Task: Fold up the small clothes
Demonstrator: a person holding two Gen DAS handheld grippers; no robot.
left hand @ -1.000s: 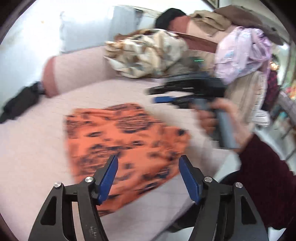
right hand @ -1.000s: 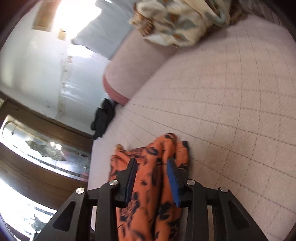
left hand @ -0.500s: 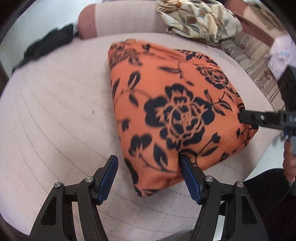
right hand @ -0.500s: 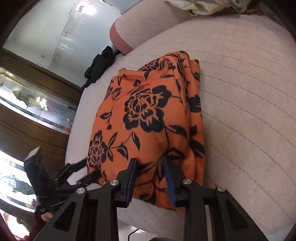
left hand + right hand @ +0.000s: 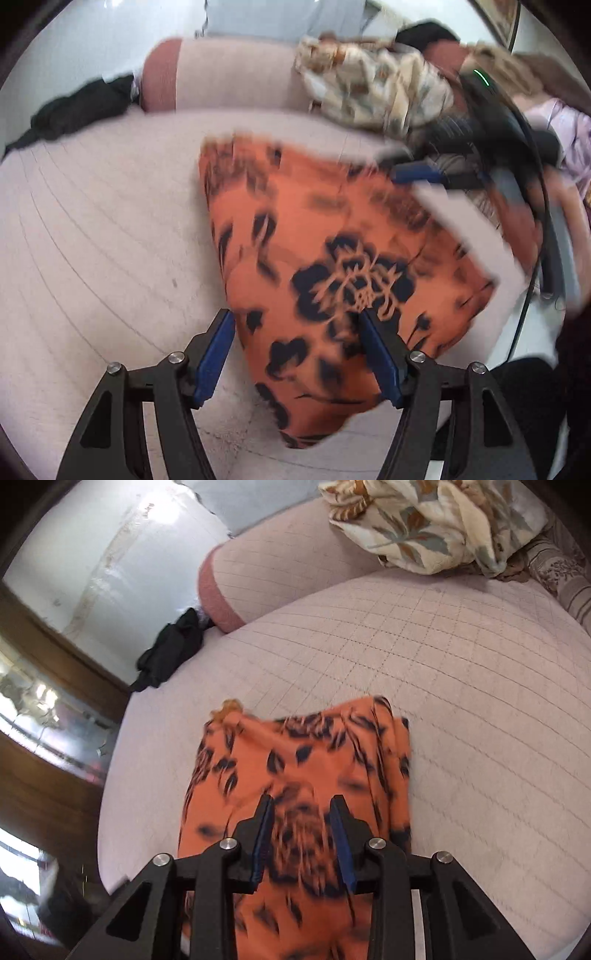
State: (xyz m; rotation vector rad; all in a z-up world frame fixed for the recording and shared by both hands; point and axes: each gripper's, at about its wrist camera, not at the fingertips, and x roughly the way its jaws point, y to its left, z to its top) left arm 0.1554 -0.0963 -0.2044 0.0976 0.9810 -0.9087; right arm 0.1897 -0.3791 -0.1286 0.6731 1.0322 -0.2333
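Your left gripper (image 5: pixel 295 332) is spread wide over the orange floral garment's (image 5: pixel 325 266) near corner; your right gripper (image 5: pixel 301 812) pinches its raised edge.

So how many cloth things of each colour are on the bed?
Orange with black flowers: 1, the orange garment
Cream with leaves: 1, the leafy cloth
Black: 1, the black bundle
Total: 3

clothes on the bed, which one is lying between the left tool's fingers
The orange floral garment, spread on the pink bedcover; the cream leaf-print one and black one lie far back.
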